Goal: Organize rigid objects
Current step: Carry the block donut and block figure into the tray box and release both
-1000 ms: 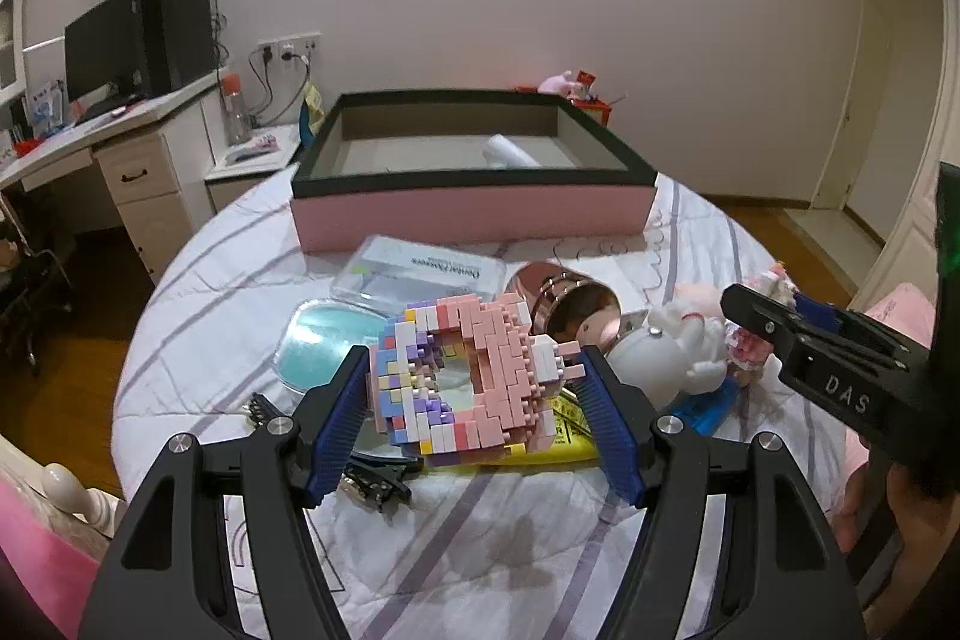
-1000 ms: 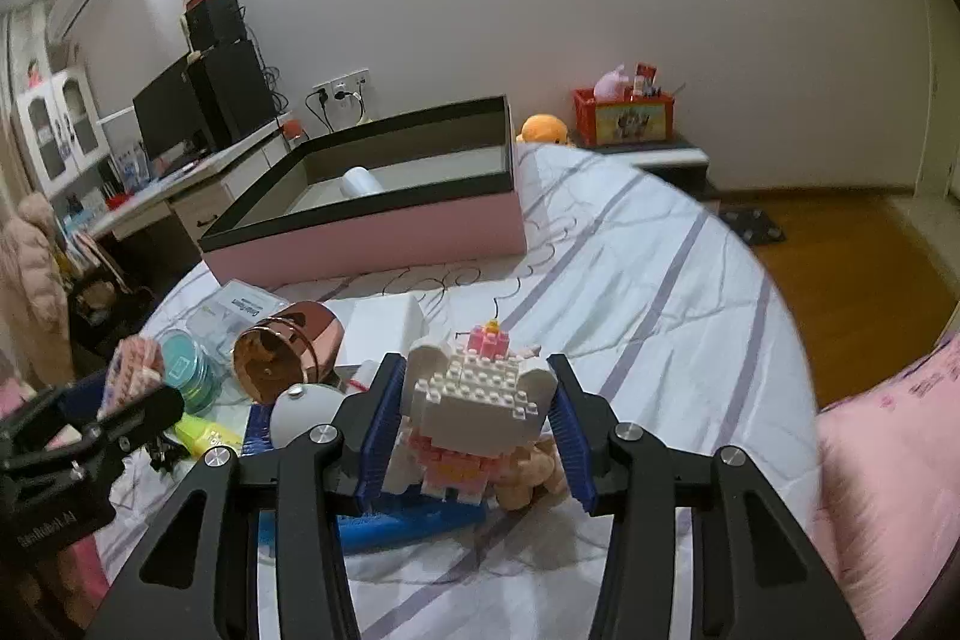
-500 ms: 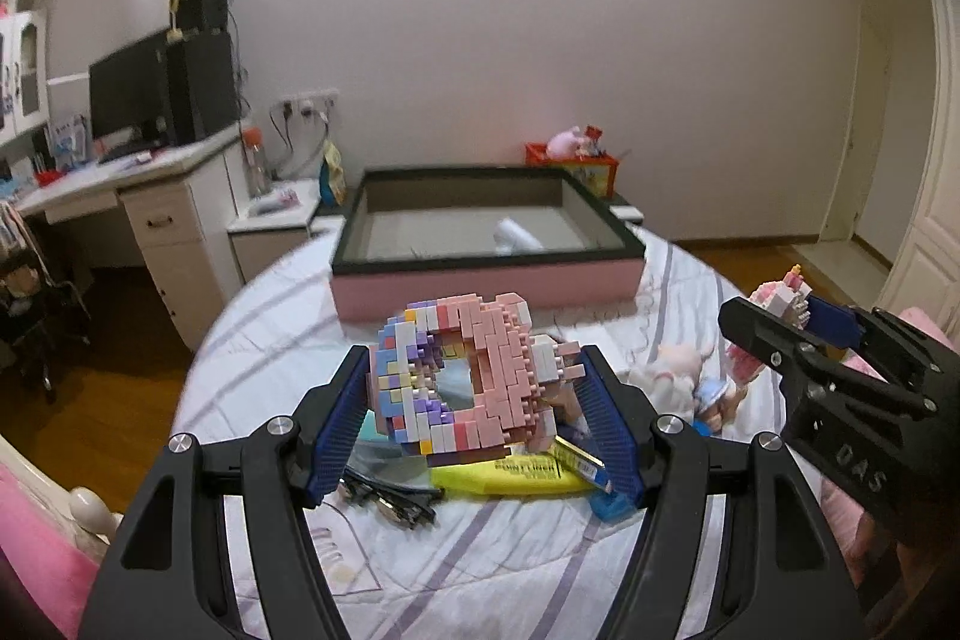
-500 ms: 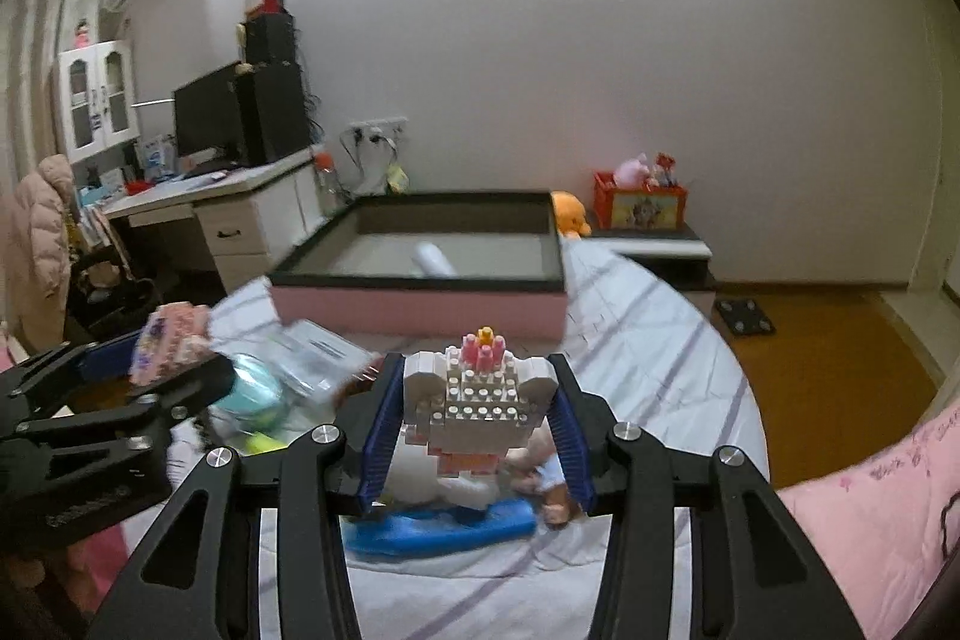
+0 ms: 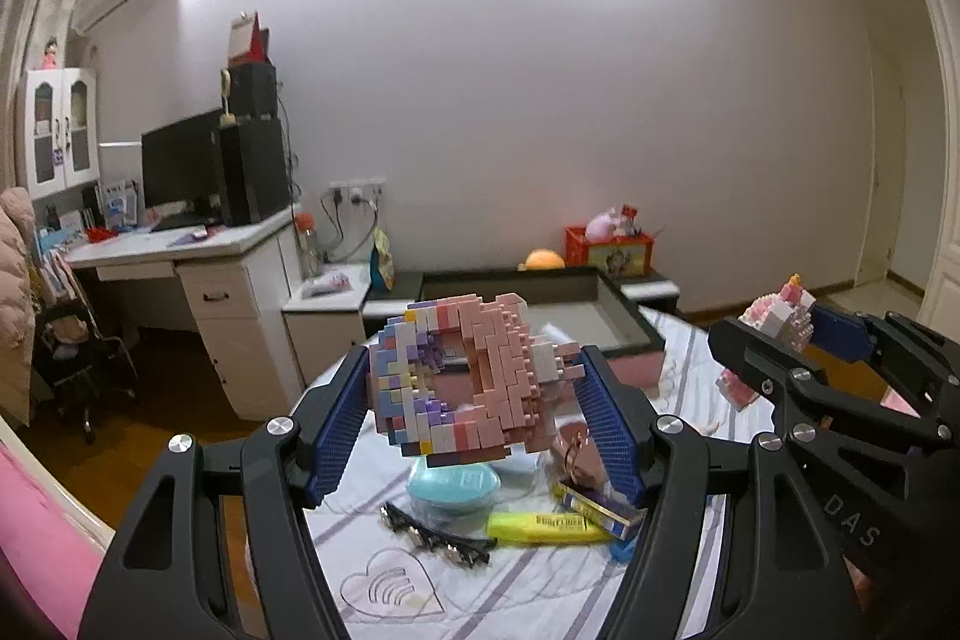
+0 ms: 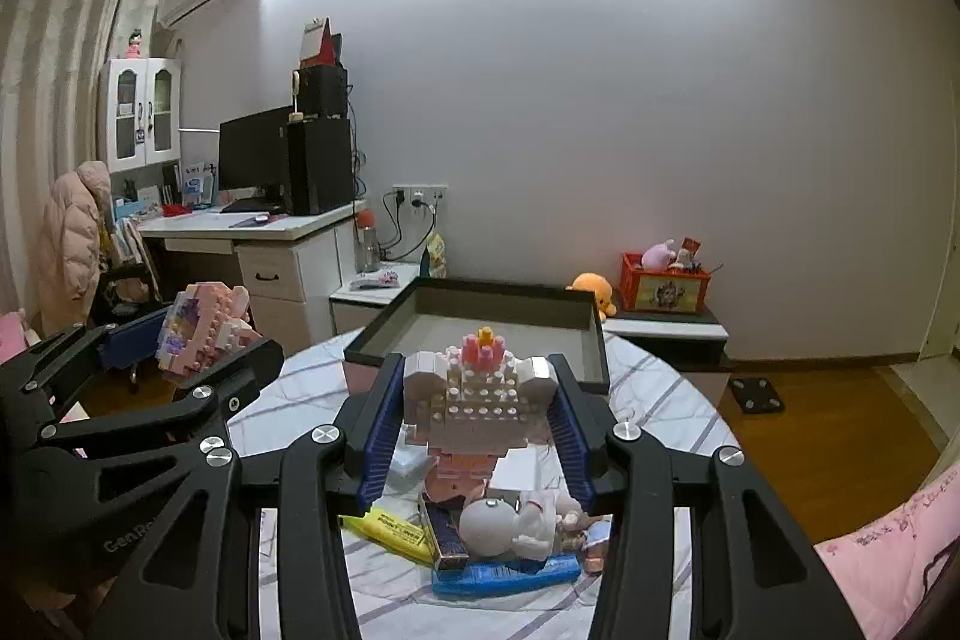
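Clamped between the blue pads of the left claw (image 5: 474,409), a ring-shaped brick model (image 5: 462,376) in pink, purple and white is held upright, clear of the bed (image 5: 372,586) below. The pads are pressed against both of its sides. A white and pink brick figure (image 6: 477,403) with a small crown on top is gripped in the same way by the right claw (image 6: 477,430), whose pads are closed on its two white ears. Both models are carried above the clutter left on the striped sheet: a yellow highlighter (image 5: 546,526), a teal round case (image 5: 453,487), a black hair clip (image 5: 438,535) and a white doll (image 6: 516,520) on a blue card. The pink tray (image 6: 480,316) with a dark rim is seen farther back, beyond both claws.
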Demonstrator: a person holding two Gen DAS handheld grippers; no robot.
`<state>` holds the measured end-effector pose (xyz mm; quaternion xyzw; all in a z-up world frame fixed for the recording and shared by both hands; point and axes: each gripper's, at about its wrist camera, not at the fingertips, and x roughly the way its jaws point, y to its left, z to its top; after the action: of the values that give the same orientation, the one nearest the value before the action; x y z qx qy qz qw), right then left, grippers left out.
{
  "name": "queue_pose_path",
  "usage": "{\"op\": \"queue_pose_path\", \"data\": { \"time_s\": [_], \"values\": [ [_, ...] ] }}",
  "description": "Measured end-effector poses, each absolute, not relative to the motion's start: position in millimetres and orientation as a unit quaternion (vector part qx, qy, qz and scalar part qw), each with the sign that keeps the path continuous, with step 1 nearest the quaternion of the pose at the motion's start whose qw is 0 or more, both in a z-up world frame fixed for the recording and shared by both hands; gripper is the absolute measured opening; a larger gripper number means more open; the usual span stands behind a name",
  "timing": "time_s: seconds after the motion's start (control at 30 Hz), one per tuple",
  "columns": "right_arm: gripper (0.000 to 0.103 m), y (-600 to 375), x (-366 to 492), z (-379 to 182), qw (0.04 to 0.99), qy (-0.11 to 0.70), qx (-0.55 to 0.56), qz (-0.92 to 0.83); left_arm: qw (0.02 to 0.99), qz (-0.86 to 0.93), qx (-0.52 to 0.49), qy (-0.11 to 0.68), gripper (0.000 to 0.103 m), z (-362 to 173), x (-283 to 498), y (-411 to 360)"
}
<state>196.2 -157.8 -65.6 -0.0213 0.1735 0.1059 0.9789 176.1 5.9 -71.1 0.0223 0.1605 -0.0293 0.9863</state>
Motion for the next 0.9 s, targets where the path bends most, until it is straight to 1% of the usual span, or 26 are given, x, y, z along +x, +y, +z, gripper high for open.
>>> {"op": "queue_pose_path", "data": {
  "time_s": [0.47,0.73,0.9],
  "values": [
    [0.047,-158,189,-44,0.987,0.126,-0.026,0.097,0.995,-0.019,0.048,0.082,0.069,-46,167,1],
    [0.047,-165,206,-40,0.989,0.119,-0.029,0.084,0.995,-0.024,0.064,0.071,0.069,-45,191,-10],
    [0.047,-170,230,-41,0.989,0.126,-0.029,0.078,0.994,-0.028,0.069,0.076,0.069,-46,220,-17]
  ]
}}
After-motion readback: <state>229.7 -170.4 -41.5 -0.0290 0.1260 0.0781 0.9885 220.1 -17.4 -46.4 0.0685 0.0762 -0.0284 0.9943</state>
